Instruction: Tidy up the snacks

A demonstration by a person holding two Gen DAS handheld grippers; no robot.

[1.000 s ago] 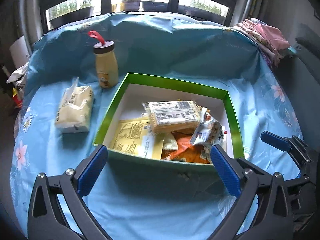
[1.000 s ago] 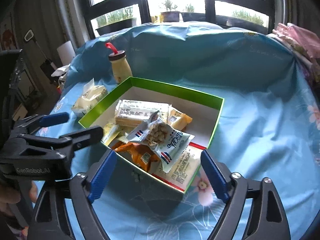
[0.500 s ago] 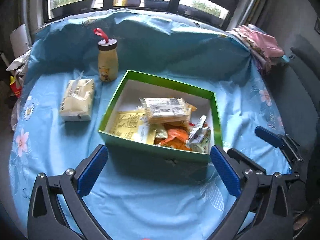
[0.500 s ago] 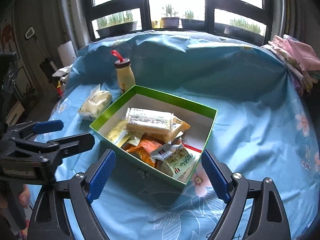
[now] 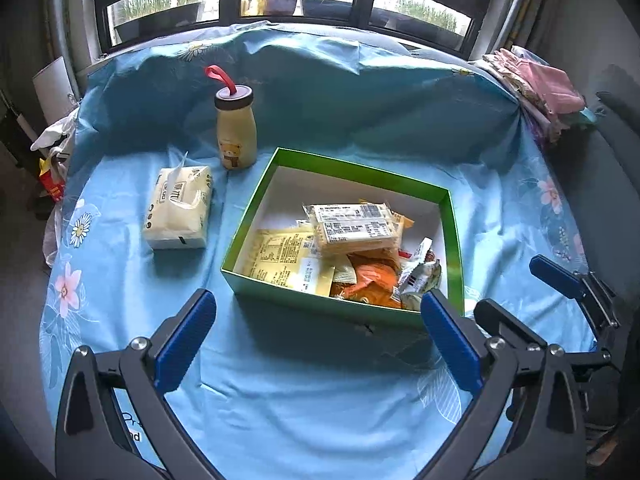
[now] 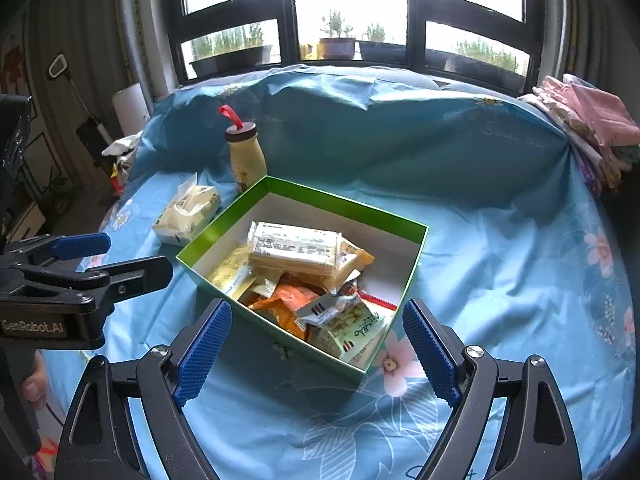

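On the blue flowered cloth over the bench (image 5: 320, 392), the green box (image 5: 344, 312) sits with the snacks (image 5: 352, 232) heaped inside it, toward its near right corner. The left claw (image 5: 316, 344) hangs above the cloth just short of the box, jaws wide apart and empty; the right claw (image 6: 316, 352) is likewise spread wide with nothing between its pads, the near corner of the box showing between them.

The heap looks loose: a peanut packet (image 6: 352, 324) leans against the near wall, and I judge that a careless reach could tip it over the rim or shove the light box across the slack cloth. A wide sweep to the left might also knock the bottle (image 5: 236, 136) standing by the tissue pack (image 5: 178, 212).

Compared with a second ago, both claws have risen and drawn back: the box looks smaller and farther off, more cloth shows before it, and the jaws are no wider or narrower.
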